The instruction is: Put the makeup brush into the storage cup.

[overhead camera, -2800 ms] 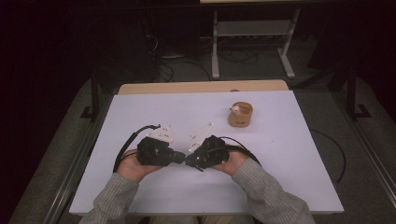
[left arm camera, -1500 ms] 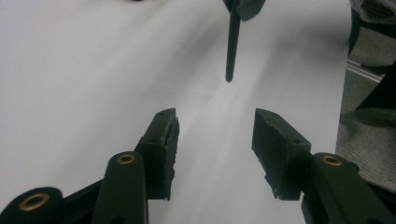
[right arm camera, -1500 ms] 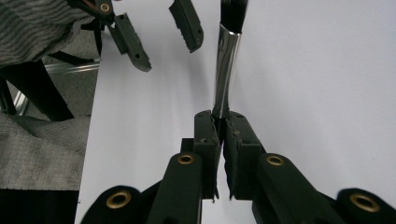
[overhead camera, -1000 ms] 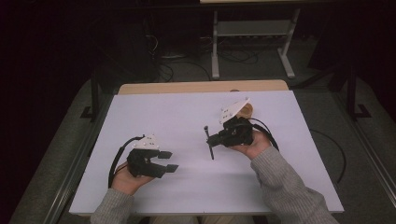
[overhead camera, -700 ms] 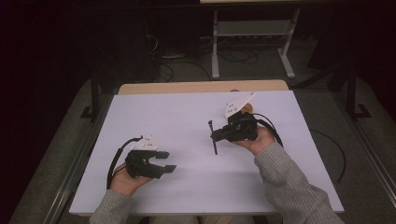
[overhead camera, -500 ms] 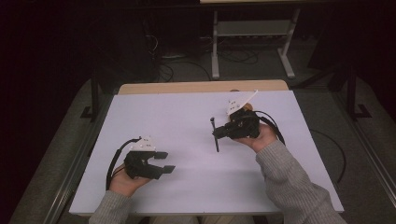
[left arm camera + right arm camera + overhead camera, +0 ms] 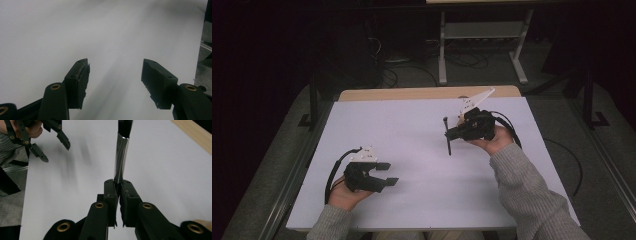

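On the desk, near to far:
Left gripper: nearest the desk's front edge, jaws spread and just been opening, nothing between.
Right gripper: farther back, pressed together on a brush.
Brush: pinched by its handle end, likely for carrying.

Wide bare stretch of counter between the left hand-held gripper and the right hand-held gripper. Only obstacle there: slim brush hanging down from the right one. Nothing between the left one's parted jaws.
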{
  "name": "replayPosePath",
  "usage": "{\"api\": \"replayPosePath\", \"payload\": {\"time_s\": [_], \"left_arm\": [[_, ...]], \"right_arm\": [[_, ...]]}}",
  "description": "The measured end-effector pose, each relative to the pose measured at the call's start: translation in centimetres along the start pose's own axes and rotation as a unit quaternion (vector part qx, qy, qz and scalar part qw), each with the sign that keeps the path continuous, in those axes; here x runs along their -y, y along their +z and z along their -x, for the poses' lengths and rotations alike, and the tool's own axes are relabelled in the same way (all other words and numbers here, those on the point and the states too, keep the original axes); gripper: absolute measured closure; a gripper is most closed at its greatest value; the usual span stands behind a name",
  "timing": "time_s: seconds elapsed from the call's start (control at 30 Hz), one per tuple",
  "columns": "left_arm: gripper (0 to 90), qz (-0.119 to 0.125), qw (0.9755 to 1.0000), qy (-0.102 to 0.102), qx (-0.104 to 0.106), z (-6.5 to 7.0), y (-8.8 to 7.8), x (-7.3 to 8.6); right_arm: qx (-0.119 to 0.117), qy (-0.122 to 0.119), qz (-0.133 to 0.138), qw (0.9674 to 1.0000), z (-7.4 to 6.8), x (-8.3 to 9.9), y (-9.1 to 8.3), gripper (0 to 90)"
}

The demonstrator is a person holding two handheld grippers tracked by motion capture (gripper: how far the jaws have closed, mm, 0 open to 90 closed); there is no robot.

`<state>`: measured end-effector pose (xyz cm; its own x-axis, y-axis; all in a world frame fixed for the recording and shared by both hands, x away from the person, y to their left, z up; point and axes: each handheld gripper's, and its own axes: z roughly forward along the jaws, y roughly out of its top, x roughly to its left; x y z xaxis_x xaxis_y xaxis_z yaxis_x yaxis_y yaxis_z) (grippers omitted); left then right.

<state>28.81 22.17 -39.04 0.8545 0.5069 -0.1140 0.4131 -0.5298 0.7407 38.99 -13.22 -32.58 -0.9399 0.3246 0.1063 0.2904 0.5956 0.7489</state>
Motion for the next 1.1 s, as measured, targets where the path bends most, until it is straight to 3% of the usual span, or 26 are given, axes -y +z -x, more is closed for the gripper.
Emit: {"api": "replayPosePath", "payload": {"time_s": [0.63,1.1], "left_arm": [[37.7,0.004,1.0,-0.004,-0.001,-0.2,-0.1,0.1],[37.1,0.007,0.9999,-0.008,-0.003,-0.4,-0.4,0.2]], "right_arm": [[0.025,0.023,0.001,0.9994,3.3,-0.9,-2.1,83.1],[0.043,0.033,0.012,0.9984,4.7,-1.6,-3.7,83.1]]}}
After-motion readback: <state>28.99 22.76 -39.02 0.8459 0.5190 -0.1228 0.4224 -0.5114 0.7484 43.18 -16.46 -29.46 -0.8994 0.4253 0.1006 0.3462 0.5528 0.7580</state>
